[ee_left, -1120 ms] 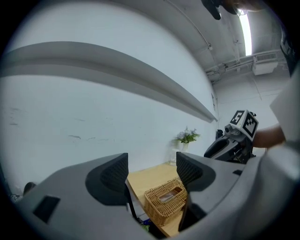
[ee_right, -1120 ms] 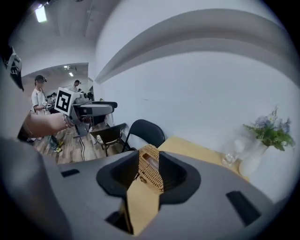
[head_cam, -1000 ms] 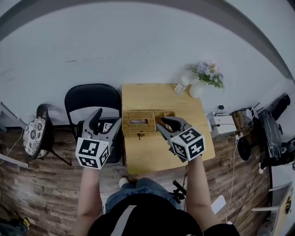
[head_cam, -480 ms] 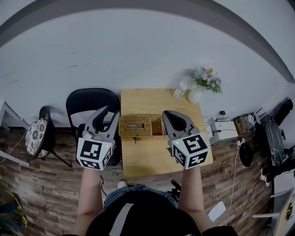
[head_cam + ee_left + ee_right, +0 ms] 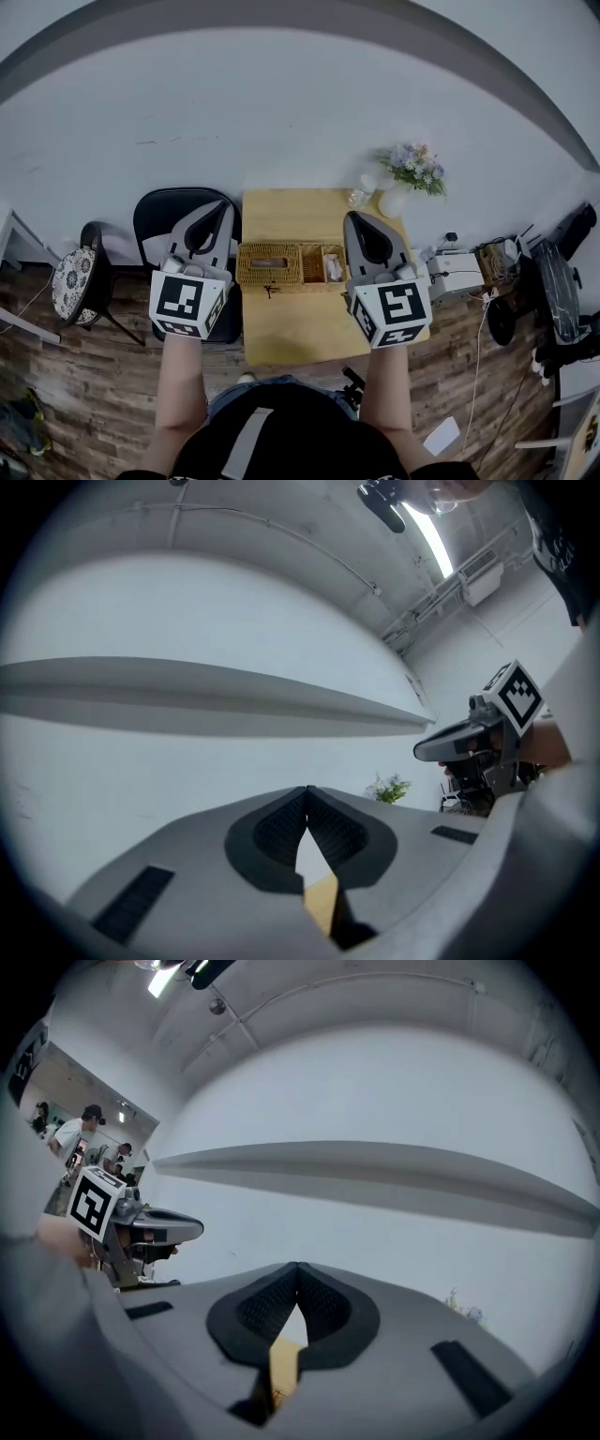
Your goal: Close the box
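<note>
The wicker box (image 5: 281,263) lies on the small wooden table (image 5: 319,323), its woven top with a slot at the left and a compartment with something pale at the right. My left gripper (image 5: 220,204) hangs above the box's left end, over the chair. Its jaws have just been closing and stand shut with nothing between them (image 5: 307,789). My right gripper (image 5: 357,218) hangs above the box's right end, shut and empty (image 5: 297,1266). Neither touches the box. Both point level at the white wall, and each gripper view shows only a sliver of table.
A black chair (image 5: 173,211) stands left of the table, with a patterned stool (image 5: 73,277) further left. A vase of flowers (image 5: 411,171) and a glass (image 5: 360,196) sit at the table's far right corner. Cables and devices (image 5: 459,267) lie on the floor at right.
Both grippers have risen off the box and spread apart, tilting up to face the wall. The left jaws went from wide open to shut; the right ones closed fully.
</note>
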A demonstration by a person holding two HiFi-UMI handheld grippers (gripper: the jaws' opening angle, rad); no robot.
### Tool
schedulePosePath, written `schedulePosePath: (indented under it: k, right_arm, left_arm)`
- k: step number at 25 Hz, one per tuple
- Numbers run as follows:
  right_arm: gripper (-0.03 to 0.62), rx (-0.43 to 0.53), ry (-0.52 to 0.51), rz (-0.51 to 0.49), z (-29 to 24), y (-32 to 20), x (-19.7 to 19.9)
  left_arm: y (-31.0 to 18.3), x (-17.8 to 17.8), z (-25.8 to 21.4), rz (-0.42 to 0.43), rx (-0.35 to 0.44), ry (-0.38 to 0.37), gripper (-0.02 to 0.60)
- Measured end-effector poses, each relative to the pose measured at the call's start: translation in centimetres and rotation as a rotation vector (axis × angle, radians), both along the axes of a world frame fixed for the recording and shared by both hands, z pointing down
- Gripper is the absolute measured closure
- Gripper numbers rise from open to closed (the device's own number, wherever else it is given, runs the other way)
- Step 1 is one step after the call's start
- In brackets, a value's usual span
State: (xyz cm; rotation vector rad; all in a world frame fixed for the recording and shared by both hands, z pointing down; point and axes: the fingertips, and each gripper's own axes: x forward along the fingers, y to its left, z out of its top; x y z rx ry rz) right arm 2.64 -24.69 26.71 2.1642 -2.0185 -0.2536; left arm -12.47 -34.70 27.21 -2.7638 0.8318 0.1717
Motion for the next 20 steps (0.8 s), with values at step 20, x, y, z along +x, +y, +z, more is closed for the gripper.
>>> schedulePosePath:
  k: [20]
  right_arm:
    - [0.580,0.068,0.042,0.048,-1.6,0.0,0.5]
  left_arm:
    - [-0.7,-0.5,-1.9,-0.028,0.028,0.033,0.569]
